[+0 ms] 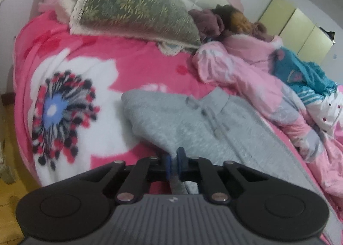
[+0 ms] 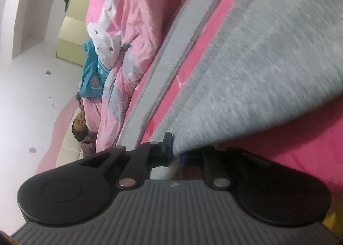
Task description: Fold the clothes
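Note:
A grey sweatpants garment (image 1: 193, 120) with a drawstring lies on the pink flowered blanket (image 1: 137, 69). My left gripper (image 1: 174, 165) is shut on its near edge, with grey cloth pinched between the blue pads. In the right wrist view the same grey garment (image 2: 257, 69) fills the upper right, lifted and stretched. My right gripper (image 2: 176, 152) is shut on a corner of it. The right fingertip is mostly hidden by the cloth.
A green patterned pillow (image 1: 133, 9) lies at the head of the bed. A heap of pink, teal and white clothes (image 1: 278, 77) runs along the right side; it also shows in the right wrist view (image 2: 120, 37). A yellow cabinet (image 1: 300, 28) stands behind. Wooden floor (image 1: 8, 129) lies left.

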Available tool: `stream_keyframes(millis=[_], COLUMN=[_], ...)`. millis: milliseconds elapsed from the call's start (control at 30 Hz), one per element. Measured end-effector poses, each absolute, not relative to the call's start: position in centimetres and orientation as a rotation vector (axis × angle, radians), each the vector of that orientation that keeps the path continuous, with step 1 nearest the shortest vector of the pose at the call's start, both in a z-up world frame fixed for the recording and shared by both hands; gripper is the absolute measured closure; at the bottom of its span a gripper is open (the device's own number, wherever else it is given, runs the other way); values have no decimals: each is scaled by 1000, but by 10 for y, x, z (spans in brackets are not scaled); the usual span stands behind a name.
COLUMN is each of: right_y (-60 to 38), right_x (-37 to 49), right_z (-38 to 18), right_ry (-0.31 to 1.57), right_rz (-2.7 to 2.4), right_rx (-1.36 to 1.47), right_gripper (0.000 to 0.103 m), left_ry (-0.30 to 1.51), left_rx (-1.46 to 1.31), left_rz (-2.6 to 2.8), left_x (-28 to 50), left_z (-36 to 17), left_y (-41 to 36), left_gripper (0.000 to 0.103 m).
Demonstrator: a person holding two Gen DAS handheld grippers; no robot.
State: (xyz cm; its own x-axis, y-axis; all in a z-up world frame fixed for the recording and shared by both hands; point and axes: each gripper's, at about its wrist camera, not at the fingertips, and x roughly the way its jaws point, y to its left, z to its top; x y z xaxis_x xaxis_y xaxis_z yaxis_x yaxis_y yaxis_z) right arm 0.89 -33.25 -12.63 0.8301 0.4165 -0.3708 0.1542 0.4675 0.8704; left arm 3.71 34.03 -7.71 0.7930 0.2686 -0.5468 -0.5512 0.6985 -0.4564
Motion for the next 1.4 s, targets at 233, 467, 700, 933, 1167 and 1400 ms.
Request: stream_keyframes(millis=[233,467,700,933,1167,1400], right_y=[-335,-344,-351,-353,-373,-393], right_x=[71,190,313,382,389,303], right_z=[-73,-36,-65,-128,-150,-92], right_ry=[454,373,456,627,772,686], right_rz=[245,268,212,154,177,227], right_rx=[943,877,938,990,1184,1268], right_gripper=[98,98,99,95,72,40], left_ry=[358,371,558,622,524,506], left_rx=[-599,-539,-477,-501,-660,-616], left_rz=[391,373,420,419,259,200], left_x=[92,211,336,371,338,249], left_z=[-20,3,-43,-96,-67,18], left_y=[329,305,291,300,318,325], left_gripper=[97,97,97,89,36,34])
